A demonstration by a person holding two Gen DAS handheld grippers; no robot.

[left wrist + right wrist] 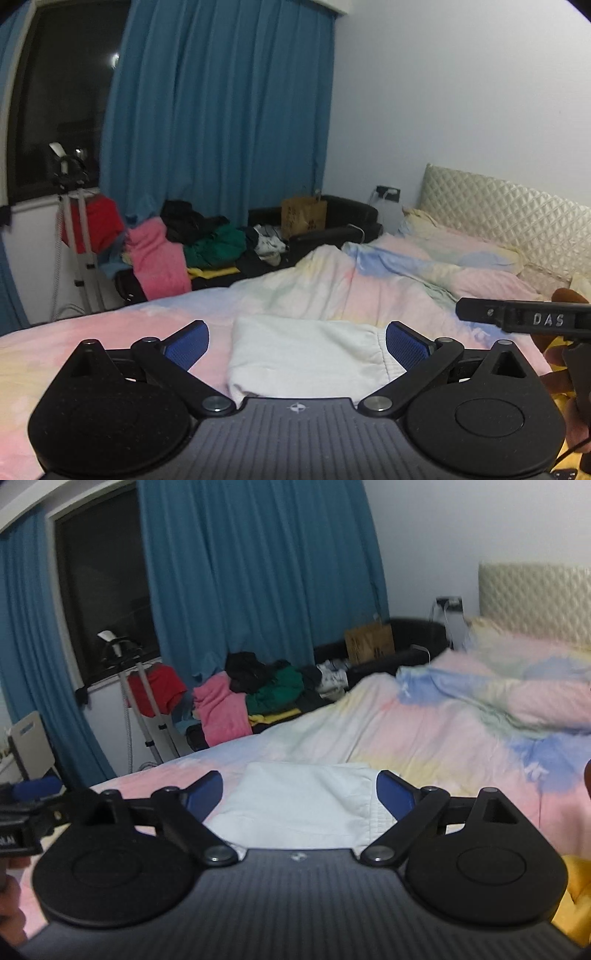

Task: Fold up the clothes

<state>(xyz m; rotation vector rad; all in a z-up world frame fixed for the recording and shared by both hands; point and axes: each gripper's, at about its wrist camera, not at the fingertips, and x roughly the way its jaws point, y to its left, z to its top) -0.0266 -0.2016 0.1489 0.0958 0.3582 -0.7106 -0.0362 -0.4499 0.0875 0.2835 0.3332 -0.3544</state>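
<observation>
Left wrist view: left gripper [297, 341] spread wide, blue pads [186, 345] apart, nothing pinched. White folded garment [306, 356] lies flat on pastel tie-dye duvet [388, 295], between and beyond the fingers, not touched by them. Right gripper [524, 319] pokes in at right edge, labelled DAS; can't tell its state here. Clothes pile [207, 240] on black sofa [332, 221] under blue curtain [221, 110]. Quilted headboard [509, 218] at right.

Right wrist view: right gripper [300, 794] also spread, empty. Same white garment [299, 808] centred between its fingers on duvet [443, 731]. Left gripper [29, 812] at left edge, a hand [11, 904] below it. Garment steamer stand [140, 701] near window [107, 590].
</observation>
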